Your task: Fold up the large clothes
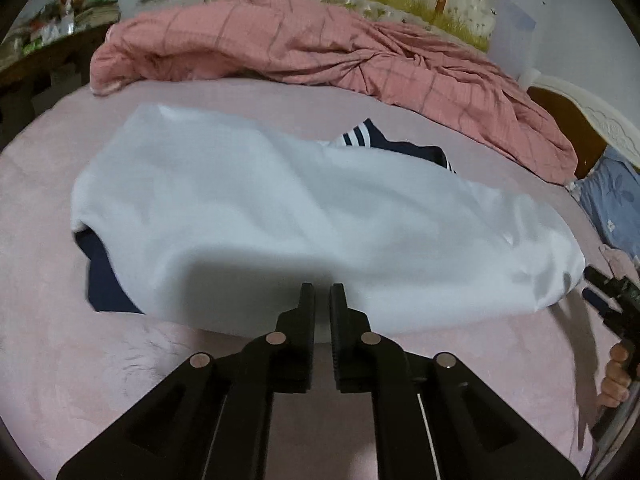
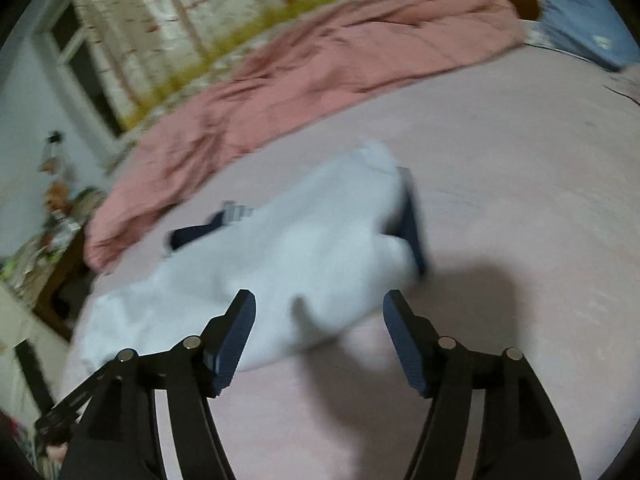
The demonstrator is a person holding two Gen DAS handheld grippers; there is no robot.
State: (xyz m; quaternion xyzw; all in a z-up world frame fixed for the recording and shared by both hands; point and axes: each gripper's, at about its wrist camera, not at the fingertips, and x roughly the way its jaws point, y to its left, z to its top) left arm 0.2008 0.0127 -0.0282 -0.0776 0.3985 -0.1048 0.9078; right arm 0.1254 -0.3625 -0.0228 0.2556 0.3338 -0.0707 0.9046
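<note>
Garment (image 1: 304, 216) lies across the middle of the bed (image 1: 80, 360), white side up, with a navy part showing at its far edge and at its left end. It looks partly folded, in a long loose shape. Behind it a pink quilt (image 1: 320, 52) is bunched along the wall, and a blue pillow (image 1: 616, 200) sits at the right.

In my judgement the risk is that a claw takes only the top white layer; then the layers slide apart and the fold opens. The soft cloth can also drag on the sheet.

The left claw (image 1: 322, 290) is nearly closed, with a thin gap, above the near edge, and holds nothing. The right claw (image 2: 318, 300) is wide open over the garment's end, empty, not clearly touching.
</note>
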